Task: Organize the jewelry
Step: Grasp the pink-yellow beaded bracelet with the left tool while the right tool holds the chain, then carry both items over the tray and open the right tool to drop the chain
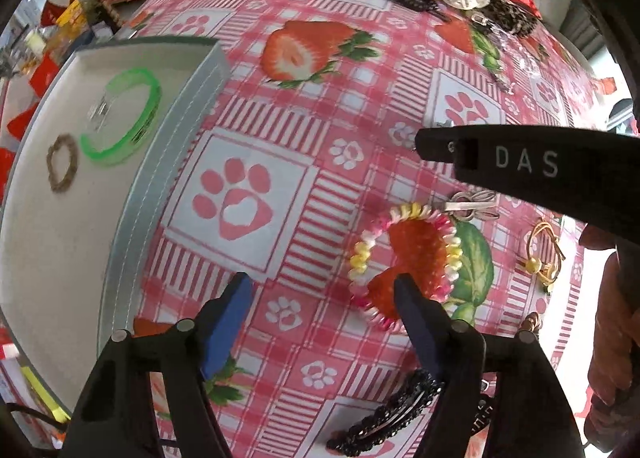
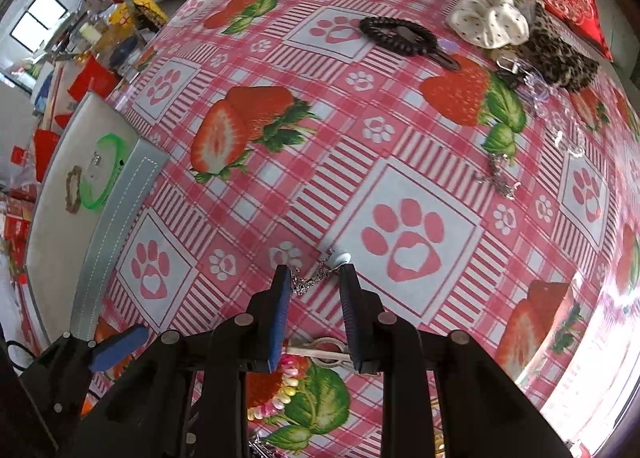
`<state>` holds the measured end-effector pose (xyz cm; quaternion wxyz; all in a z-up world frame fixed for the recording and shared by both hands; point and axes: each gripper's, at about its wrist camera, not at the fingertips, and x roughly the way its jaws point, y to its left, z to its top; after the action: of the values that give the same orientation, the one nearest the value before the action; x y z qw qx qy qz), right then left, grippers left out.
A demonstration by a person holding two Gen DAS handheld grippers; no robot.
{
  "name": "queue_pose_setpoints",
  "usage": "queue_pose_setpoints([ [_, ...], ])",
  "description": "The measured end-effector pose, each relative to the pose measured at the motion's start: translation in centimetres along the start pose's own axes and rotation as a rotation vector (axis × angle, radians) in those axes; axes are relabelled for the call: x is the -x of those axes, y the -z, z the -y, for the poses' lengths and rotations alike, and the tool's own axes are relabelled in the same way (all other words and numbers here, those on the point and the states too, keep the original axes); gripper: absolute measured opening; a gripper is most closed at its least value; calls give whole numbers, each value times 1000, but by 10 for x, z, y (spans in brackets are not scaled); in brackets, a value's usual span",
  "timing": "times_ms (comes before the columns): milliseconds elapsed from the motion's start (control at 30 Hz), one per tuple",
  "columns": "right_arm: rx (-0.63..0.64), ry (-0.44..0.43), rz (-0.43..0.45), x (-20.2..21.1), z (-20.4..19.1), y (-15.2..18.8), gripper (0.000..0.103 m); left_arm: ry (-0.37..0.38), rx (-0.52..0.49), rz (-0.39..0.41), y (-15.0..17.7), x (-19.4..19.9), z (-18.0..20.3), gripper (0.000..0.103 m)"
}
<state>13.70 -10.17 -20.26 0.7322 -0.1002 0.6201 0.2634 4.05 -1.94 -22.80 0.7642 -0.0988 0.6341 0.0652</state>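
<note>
Two pieces, green bangle (image 1: 127, 114) and brown band (image 1: 61, 163), lie in tray (image 1: 168, 194) | many left on tabletop (image 1: 320, 106) | left hand-held gripper (image 1: 320, 290) apart beside spiral tie (image 1: 404, 258) | right hand-held gripper (image 2: 316, 278) narrowed around chain (image 2: 316, 274), grip unclear

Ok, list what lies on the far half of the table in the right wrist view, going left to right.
Grey tray with the green bangle → black hair clip → white scrunchie → leopard-print scrunchie.

Right hand-held gripper (image 2: 316, 278) straddles a silver chain (image 2: 310, 278) — jaws narrowly apart.
</note>
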Motion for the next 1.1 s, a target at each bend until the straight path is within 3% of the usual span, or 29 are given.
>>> queue_pose_setpoints([
  [133,-19,-2,1,4,3,4,27,-35,-42,8,-5,-2,11,59],
  [233,-45,-13,3,10,11,9,27,-28,-58,16,-7,-1,15,33],
  [267,-51,-14,4,11,12,10,27,-19,-65,14,-9,-1,16,20],
  [300,-60,-18,5,14,16,12,27,1,-65,7,-11,-1,18,15],
  [400,-83,-26,4,19,20,14,27,62,-36,-3,-18,-2,18,15],
  [633,-130,-48,18,37,30,25,27,116,2,22,-15,21,6,15],
  [800,-150,-64,31,49,31,31,27,128,-4,62,-14,40,6,15],
  [1100,-144,-77,58,70,23,36,27,143,26,137,-3,89,-26,15],
])
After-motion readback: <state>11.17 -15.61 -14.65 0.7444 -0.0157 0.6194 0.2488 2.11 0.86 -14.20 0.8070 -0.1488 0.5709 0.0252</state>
